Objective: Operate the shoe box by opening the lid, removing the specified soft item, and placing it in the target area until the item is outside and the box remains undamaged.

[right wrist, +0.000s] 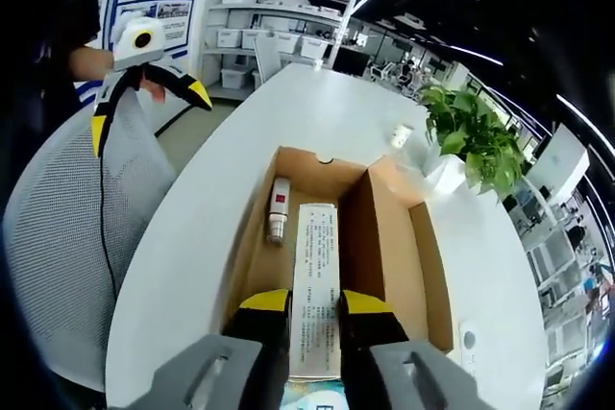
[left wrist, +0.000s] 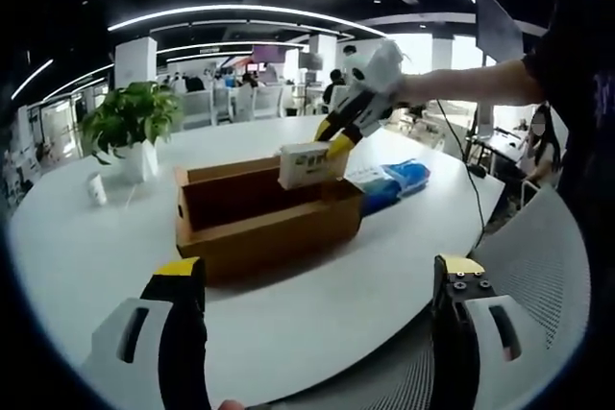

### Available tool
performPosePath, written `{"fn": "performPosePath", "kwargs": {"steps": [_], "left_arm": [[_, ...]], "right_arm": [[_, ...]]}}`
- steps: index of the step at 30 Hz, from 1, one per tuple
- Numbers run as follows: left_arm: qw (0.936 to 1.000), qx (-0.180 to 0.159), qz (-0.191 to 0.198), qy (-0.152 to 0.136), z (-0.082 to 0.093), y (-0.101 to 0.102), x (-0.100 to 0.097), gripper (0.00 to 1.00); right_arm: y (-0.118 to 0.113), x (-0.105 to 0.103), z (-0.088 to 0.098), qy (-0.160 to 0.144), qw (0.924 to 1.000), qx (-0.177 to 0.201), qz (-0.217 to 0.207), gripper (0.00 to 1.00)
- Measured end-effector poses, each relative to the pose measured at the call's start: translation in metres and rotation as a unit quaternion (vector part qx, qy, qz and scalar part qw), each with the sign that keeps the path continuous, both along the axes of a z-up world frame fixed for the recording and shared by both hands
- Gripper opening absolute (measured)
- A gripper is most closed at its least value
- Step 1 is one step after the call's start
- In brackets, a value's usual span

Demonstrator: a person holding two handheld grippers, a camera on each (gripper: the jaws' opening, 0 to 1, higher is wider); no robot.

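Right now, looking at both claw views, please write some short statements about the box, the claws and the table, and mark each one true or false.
1. The shoe box is open. True.
2. The right claw is shut on a white packet, held over the box. True.
3. The left claw grips the box wall. False: it is open, off the table edge, holding nothing.
4. A small bottle lies inside the box. True.
5. The potted plant stands inside the box. False: it stands on the white table.
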State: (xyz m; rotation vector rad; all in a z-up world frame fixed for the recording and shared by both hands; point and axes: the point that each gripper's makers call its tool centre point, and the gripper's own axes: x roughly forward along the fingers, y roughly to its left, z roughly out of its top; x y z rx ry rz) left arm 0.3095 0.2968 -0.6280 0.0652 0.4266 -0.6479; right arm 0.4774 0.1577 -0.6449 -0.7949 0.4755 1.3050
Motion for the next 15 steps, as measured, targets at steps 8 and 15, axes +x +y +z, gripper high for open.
{"fn": "performPosePath", "kwargs": {"steps": [8, 15], "left_arm": [[1.0, 0.0, -0.002, 0.002, -0.001, 0.0, -0.001, 0.98], [1.0, -0.001, -0.003, 0.004, -0.001, -0.001, -0.001, 0.98]], "right_arm": [[-0.019, 0.004, 0.009, -0.008, 0.9999, -0.001, -0.014, 0.14], [-0.034, 0.008, 0.013, -0.012, 0.9996, -0.004, -0.025, 0.14]]}}
